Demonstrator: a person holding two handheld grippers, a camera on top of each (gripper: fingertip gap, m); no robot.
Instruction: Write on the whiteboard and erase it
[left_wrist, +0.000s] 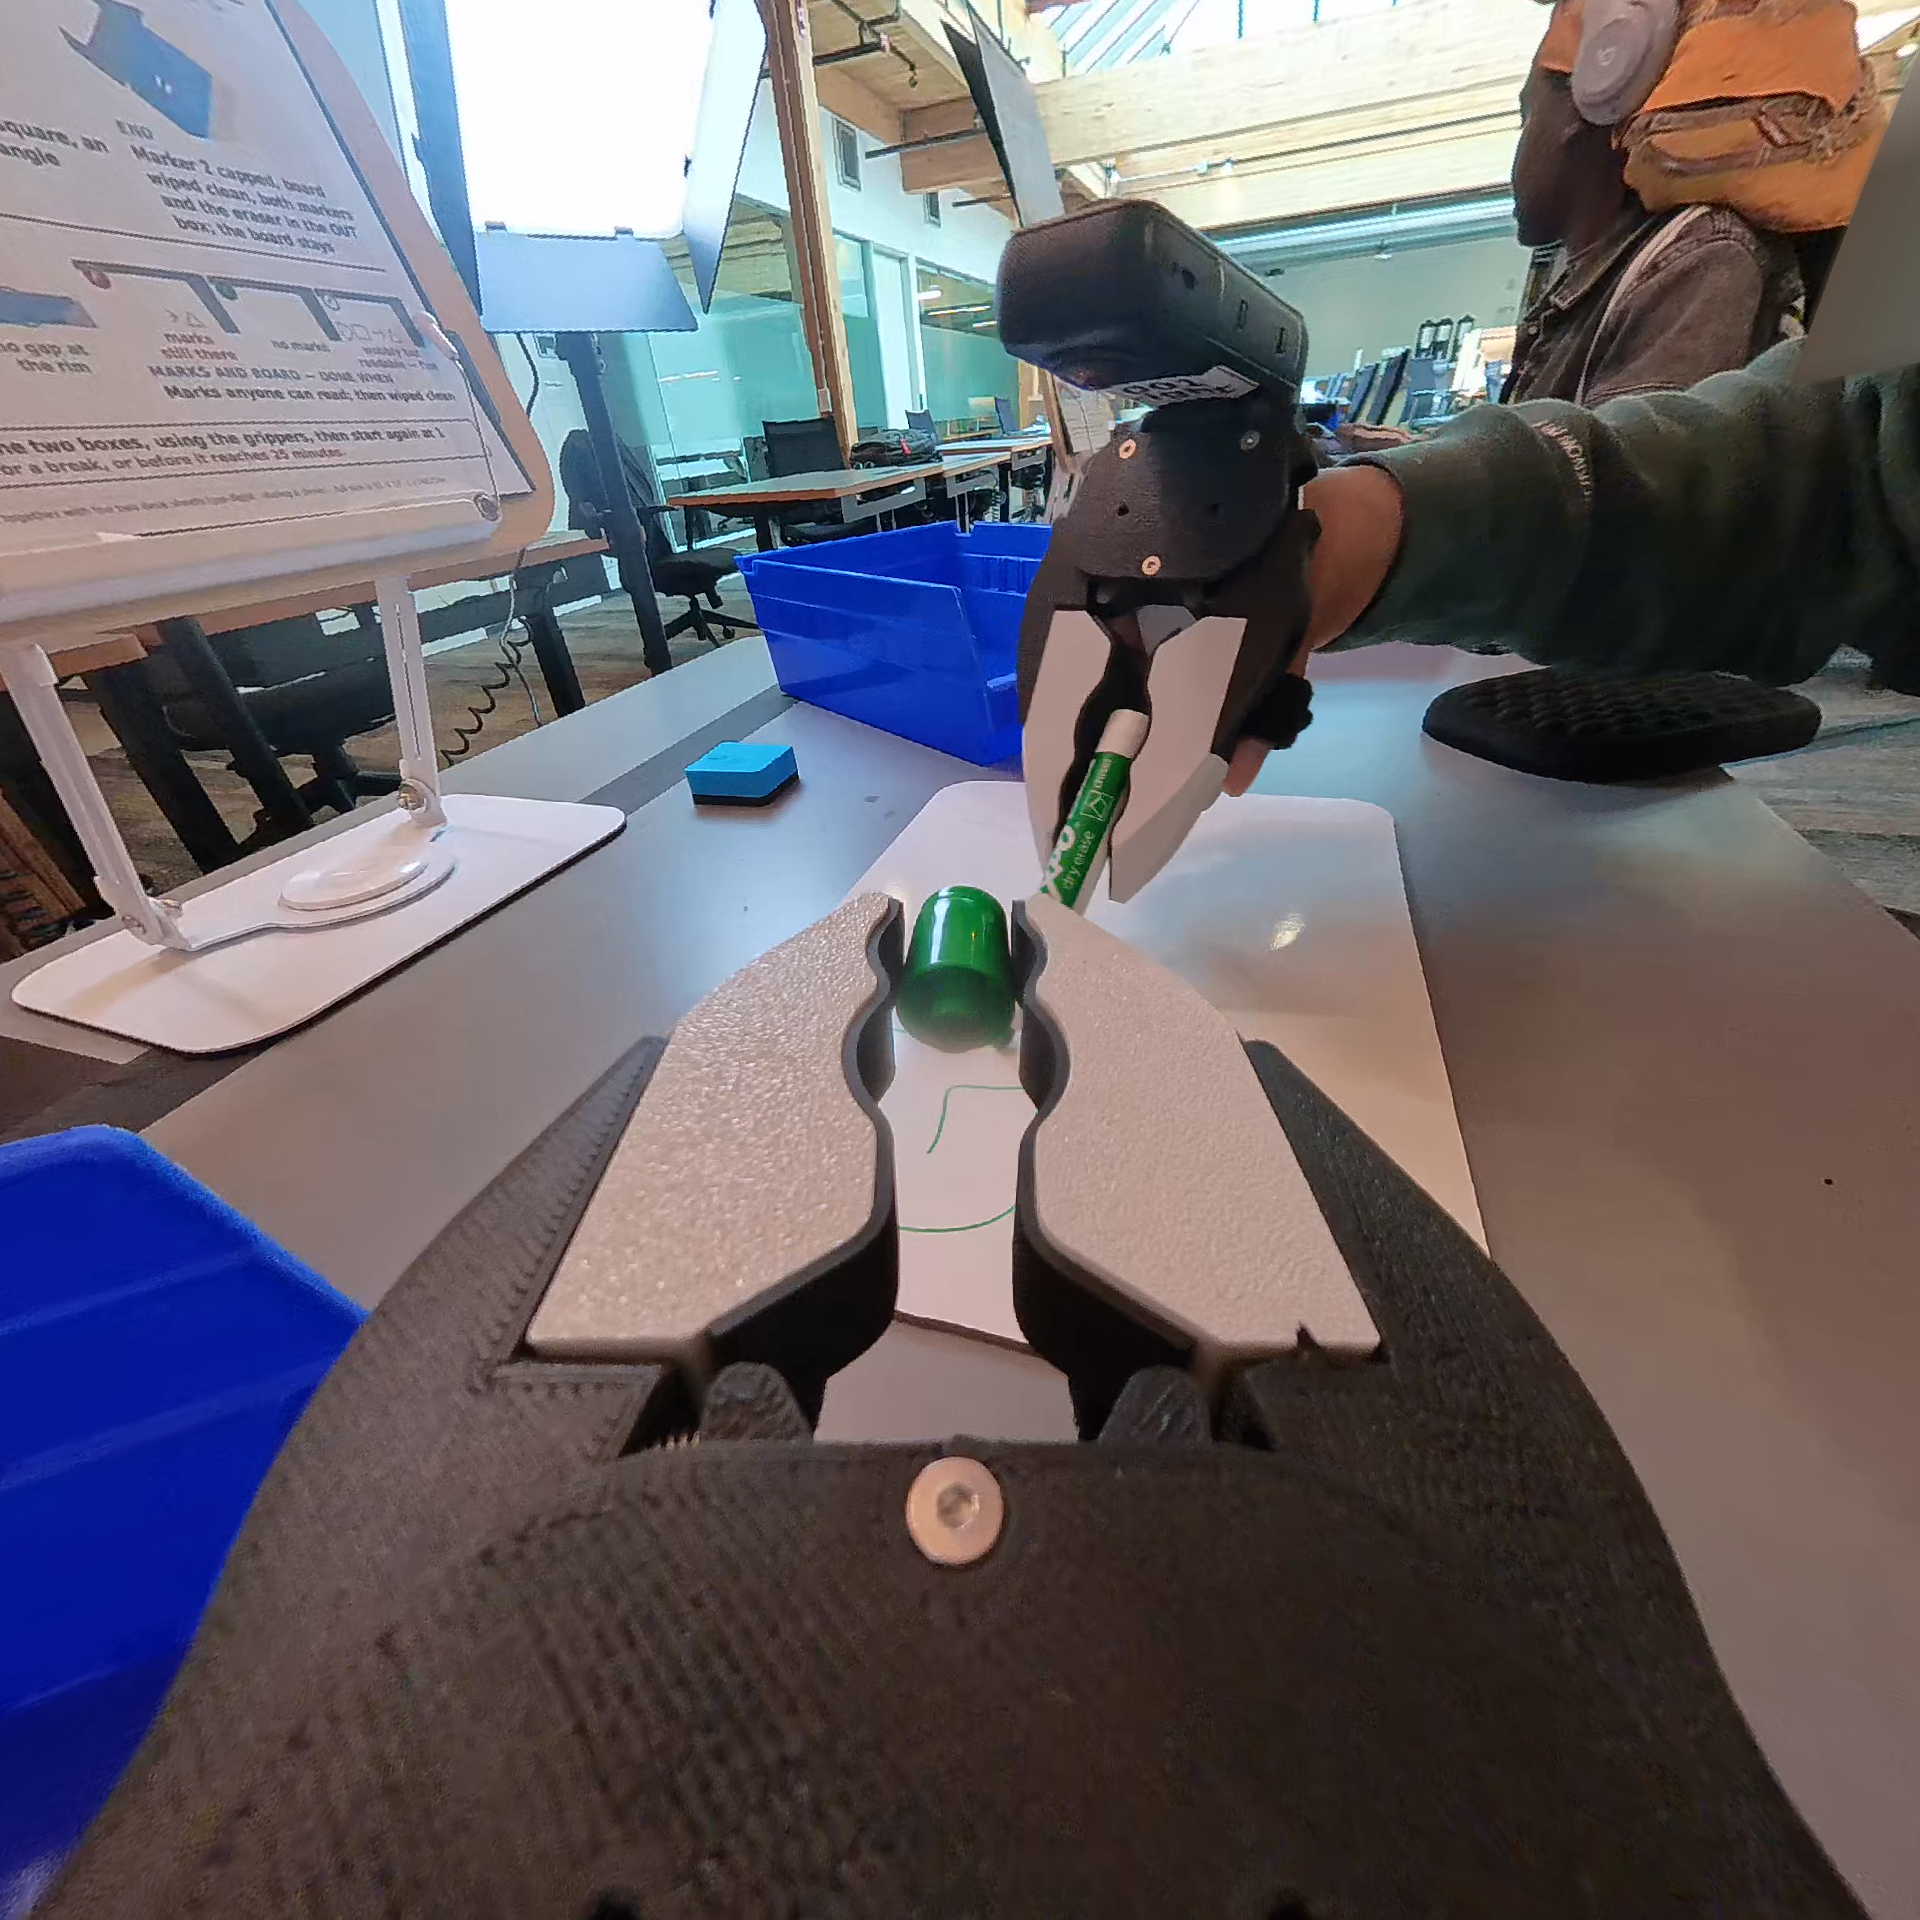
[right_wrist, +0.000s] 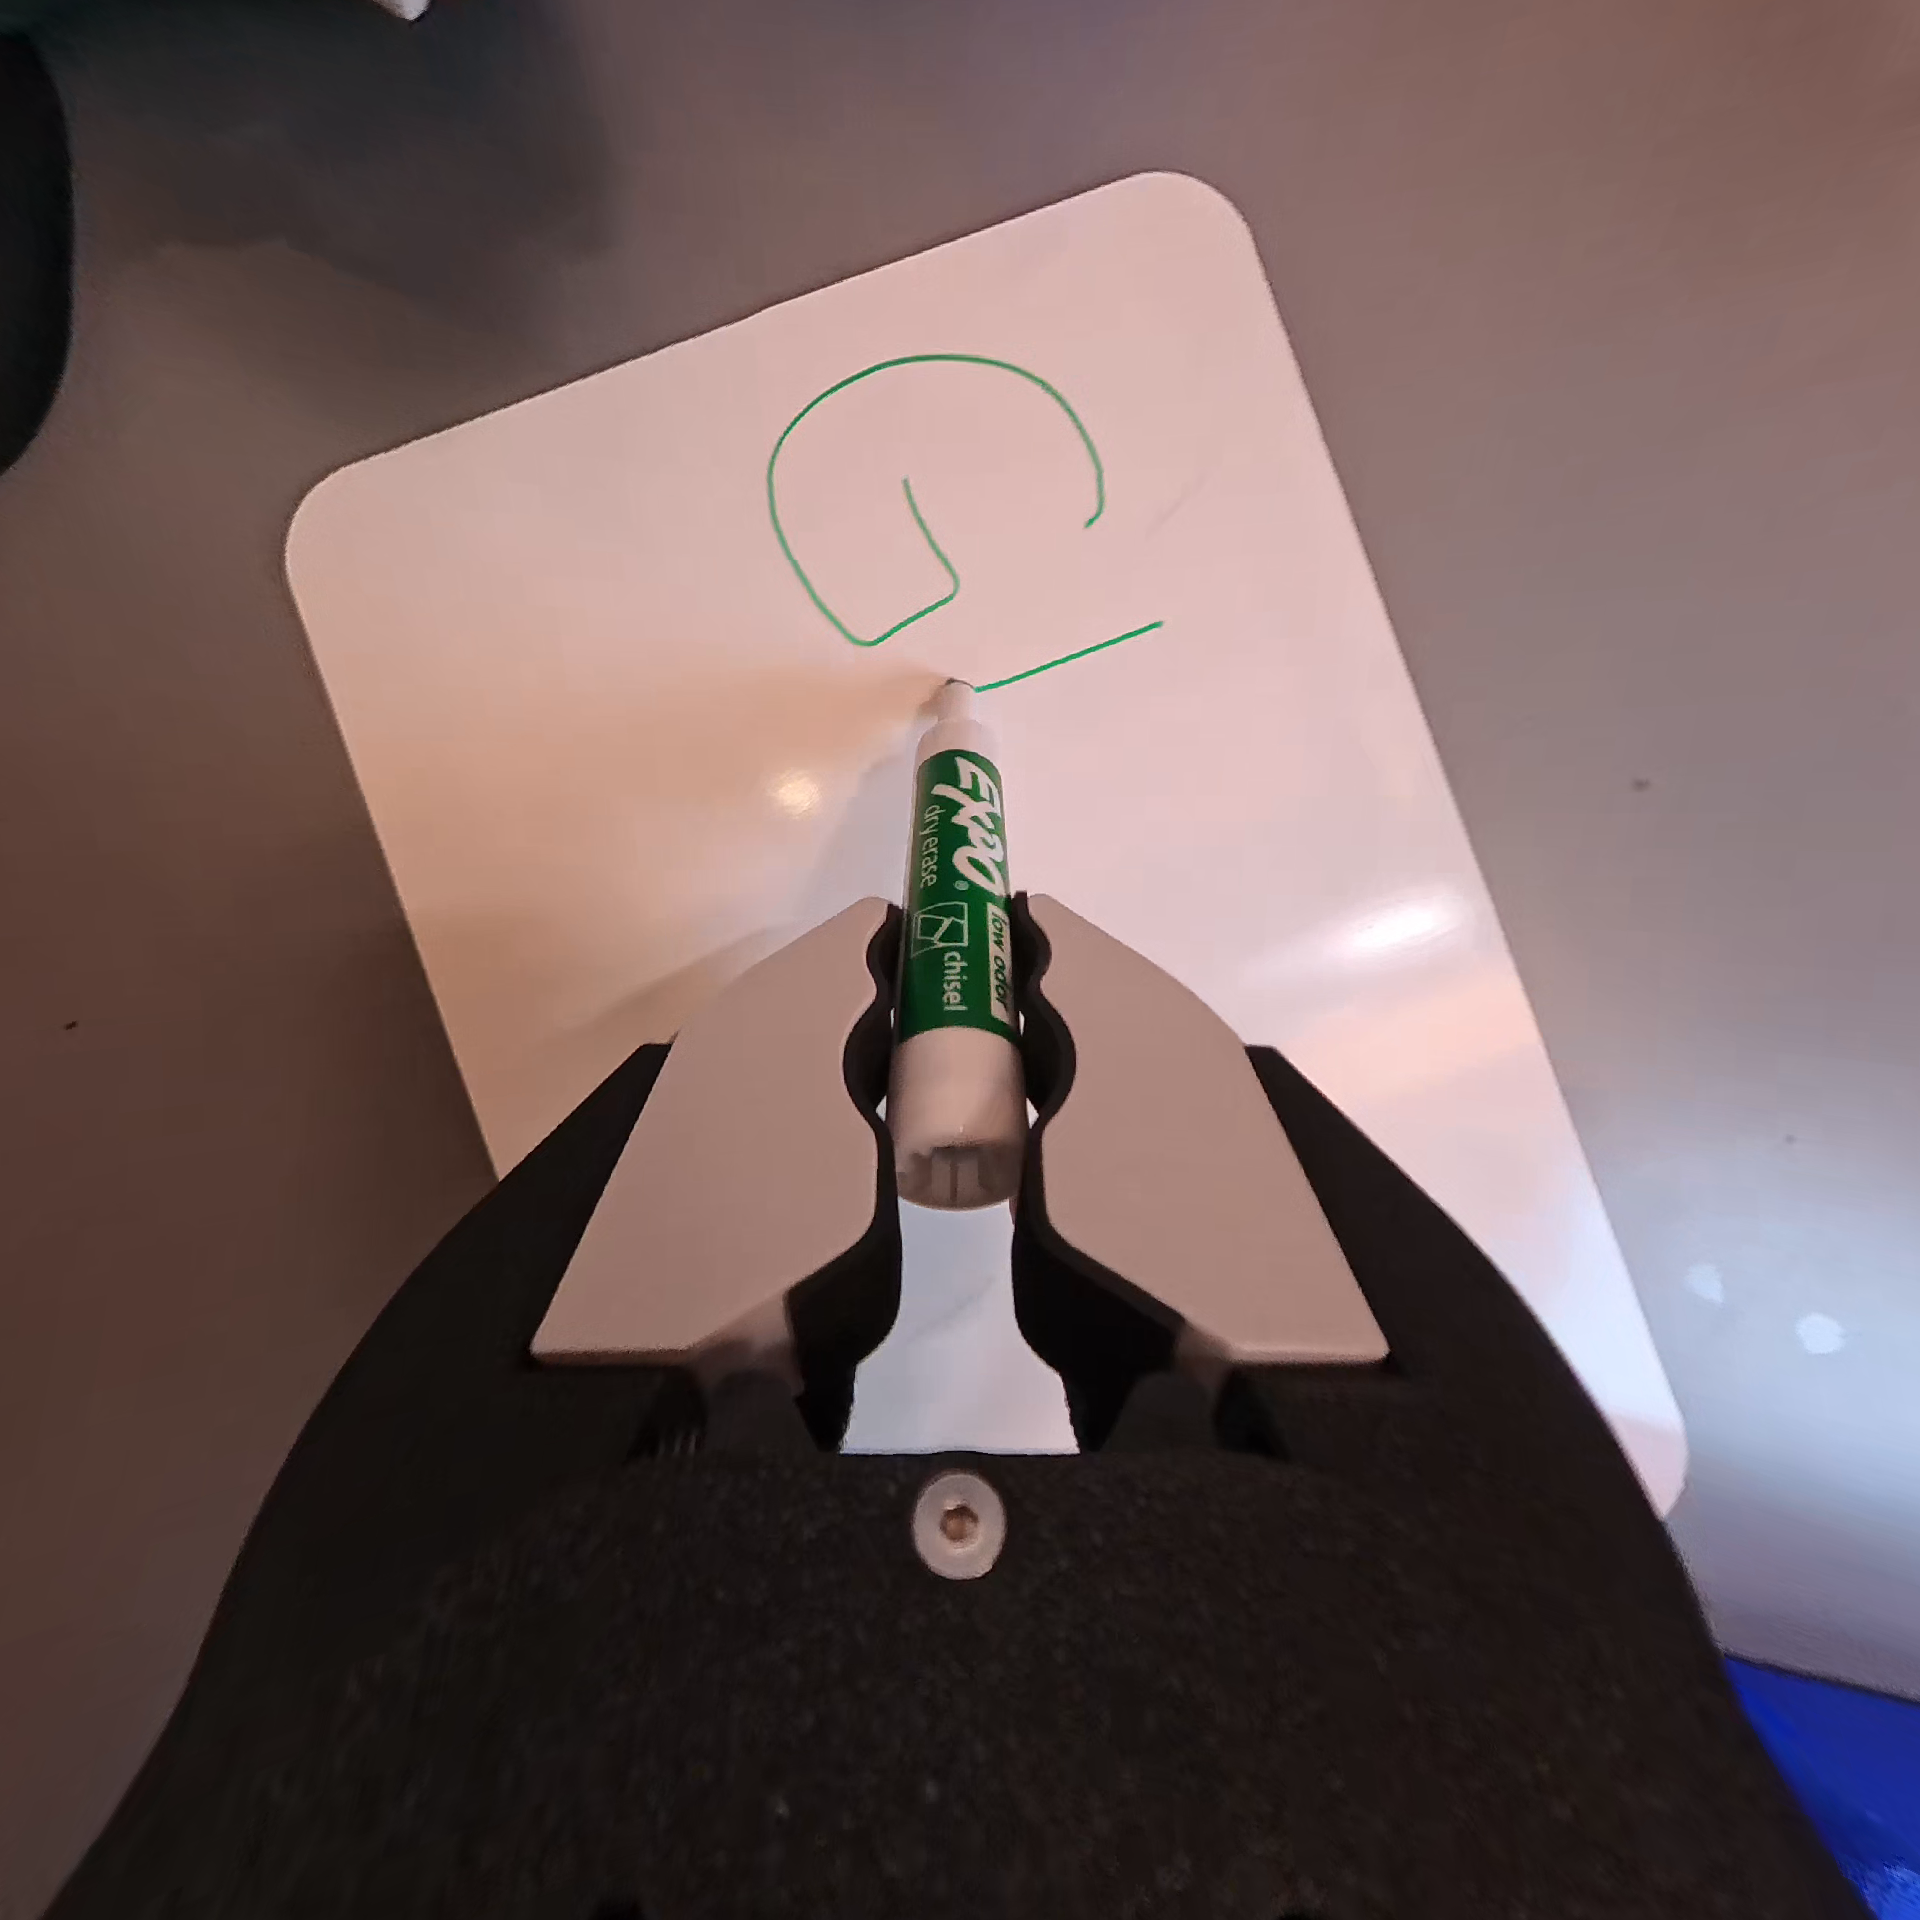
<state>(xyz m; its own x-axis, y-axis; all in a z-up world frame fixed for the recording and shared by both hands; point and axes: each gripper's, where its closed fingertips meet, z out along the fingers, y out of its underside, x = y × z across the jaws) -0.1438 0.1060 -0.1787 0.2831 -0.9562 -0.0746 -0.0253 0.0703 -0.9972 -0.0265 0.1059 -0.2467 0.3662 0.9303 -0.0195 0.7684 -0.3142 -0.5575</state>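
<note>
Our right gripper is clamped on the green marker, its tip touching the whiteboard beside green lines. Our left gripper pinches the green cap over the board. The blue eraser lies on the grey table near a blue bin.

Bright daylight from windows, blown out; glare spots on whiteboard; fisheye edges; near blur

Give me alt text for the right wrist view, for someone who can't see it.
The right gripper is shut on a green marker, its tip touching a white board lying flat on a grey table. Green pen lines, a curved shape and a straight stroke, are already drawn just beyond the tip.
</note>
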